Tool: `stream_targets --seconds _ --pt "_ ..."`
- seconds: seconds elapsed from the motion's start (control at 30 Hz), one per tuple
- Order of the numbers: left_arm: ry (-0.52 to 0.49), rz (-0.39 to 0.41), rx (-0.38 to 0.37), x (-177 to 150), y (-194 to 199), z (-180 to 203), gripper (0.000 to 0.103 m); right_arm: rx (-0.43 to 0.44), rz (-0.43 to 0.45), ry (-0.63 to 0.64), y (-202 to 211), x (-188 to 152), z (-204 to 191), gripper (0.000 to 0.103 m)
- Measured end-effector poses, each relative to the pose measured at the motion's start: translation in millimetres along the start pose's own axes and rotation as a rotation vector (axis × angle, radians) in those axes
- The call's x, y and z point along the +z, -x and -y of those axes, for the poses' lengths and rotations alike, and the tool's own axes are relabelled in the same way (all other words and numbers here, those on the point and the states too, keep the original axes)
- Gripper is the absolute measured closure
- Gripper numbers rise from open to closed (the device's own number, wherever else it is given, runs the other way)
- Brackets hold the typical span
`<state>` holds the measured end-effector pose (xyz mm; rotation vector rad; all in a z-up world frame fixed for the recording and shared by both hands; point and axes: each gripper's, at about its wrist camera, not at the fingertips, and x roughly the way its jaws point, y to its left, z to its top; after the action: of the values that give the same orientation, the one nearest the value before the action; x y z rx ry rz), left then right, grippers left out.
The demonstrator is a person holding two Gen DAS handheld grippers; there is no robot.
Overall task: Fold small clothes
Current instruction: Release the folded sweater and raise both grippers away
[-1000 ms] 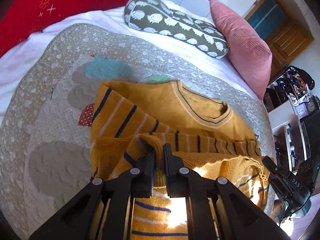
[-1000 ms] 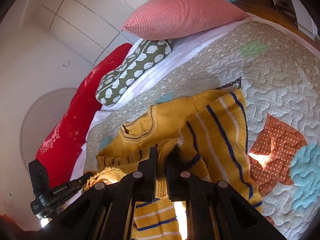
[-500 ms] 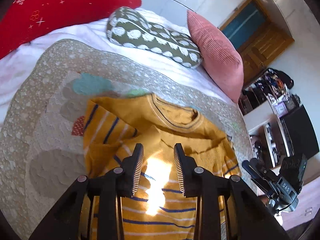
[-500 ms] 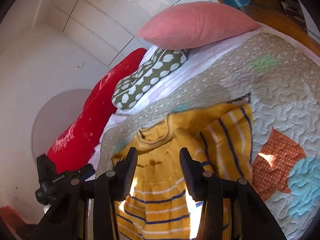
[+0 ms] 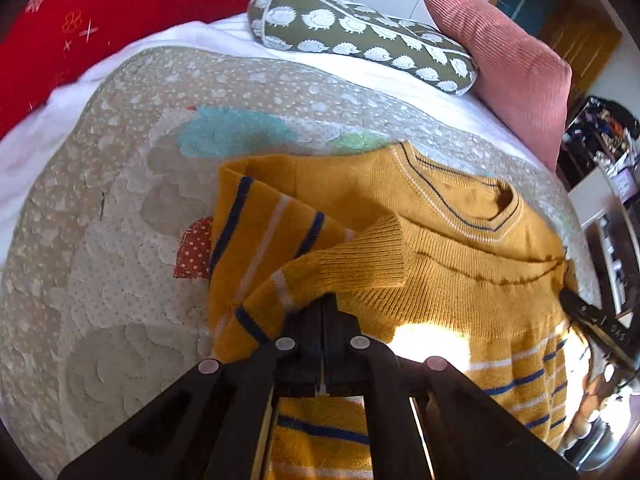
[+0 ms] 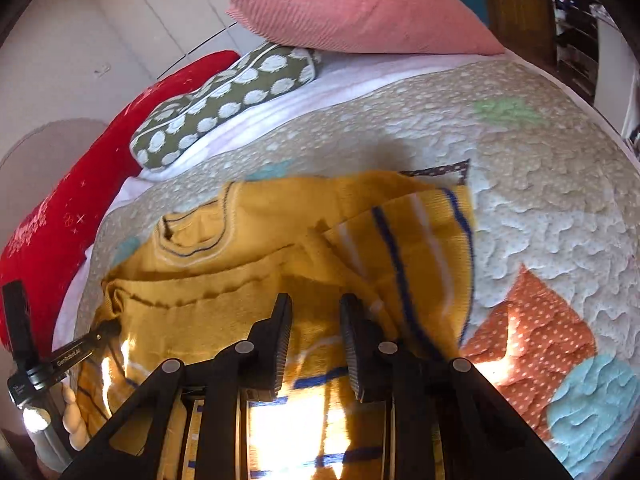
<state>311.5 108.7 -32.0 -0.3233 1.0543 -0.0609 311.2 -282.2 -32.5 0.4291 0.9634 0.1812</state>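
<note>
L gripper (image 5: 325,312) pinched on sweater (image 5: 440,280) sleeve

One sweater (image 5: 420,264), three pillows (image 5: 360,36).

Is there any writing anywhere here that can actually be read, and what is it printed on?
"GenRobot.AI": white print on the left gripper, seen from the right wrist.
"DAS": partly cut-off print on the right gripper, seen from the left wrist.
Red pillow: only star and flower motifs, no words.

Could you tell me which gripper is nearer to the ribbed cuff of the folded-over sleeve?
The left. The left gripper sits shut directly beneath the ribbed cuff, the knit draped over its tips. The right gripper, jaws closing, hovers over the sweater body.
</note>
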Motion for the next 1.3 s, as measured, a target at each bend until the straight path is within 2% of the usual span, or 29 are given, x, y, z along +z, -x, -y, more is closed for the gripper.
stream_targets --seconds 0.13,0.23,0.33,0.37,0.43,0.5,0.63,0.8,0.93,1.07,1.2,1.27,1.3 --pt "0.018 -0.01 -0.036 -2.4 3.7 -3.3 0.101 0.003 0.014 -0.054 4.4 2.2 17.3 0.08" --pt "0.019 -0.009 -0.047 -7.2 20.5 -3.1 0.1 -0.04 0.056 -0.058 27.2 2.8 14.9 0.076" --pt "0.006 0.018 -0.033 -17.4 47.8 -1.0 0.092 -0.055 0.09 -0.021 59.3 -5.4 9.9 0.074" --pt "-0.004 0.028 -0.028 -22.2 58.2 0.0 0.09 -0.06 0.097 0.004 70.6 -11.4 7.8 0.073" --pt "-0.023 0.059 -0.005 -36.0 81.0 1.4 0.077 -0.073 0.105 0.053 92.1 -29.0 3.9 0.071" --pt "-0.045 0.099 0.023 -55.0 104.2 3.8 0.07 -0.078 0.107 0.088 111.4 -50.9 0.2 0.07" --pt "-0.082 0.161 0.094 -102.0 141.6 12.2 0.061 -0.052 0.107 0.112 138.2 -98.0 -8.4 0.067" --pt "-0.095 0.196 0.1 -157.4 170.6 29.5 0.058 -0.042 0.115 0.138 156.3 -154.0 -21.4 0.064" --pt "-0.074 0.221 0.117 -192.3 187.4 41.2 0.058 -0.013 0.12 0.129 168.4 -185.2 -32.8 0.063" --pt "-0.059 0.238 0.115 -220.3 202.7 52.2 0.058 -0.003 0.149 0.13 185.5 -206.7 -40.3 0.059" --pt "-0.12 0.261 0.127 -237.8 218.6 69.2 0.057 0.015 0.167 0.112 199.9 -220.5 -43.2 0.057" --pt "-0.143 0.288 0.134 -245.4 228.7 76.8 0.055 0.021 0.178 0.096 206.1 -226.9 -43.1 0.056" --pt "-0.154 0.302 0.135 -248.6 233.7 80.0 0.049 0.025 0.178 0.088 208.4 -230.0 -42.9 0.055"
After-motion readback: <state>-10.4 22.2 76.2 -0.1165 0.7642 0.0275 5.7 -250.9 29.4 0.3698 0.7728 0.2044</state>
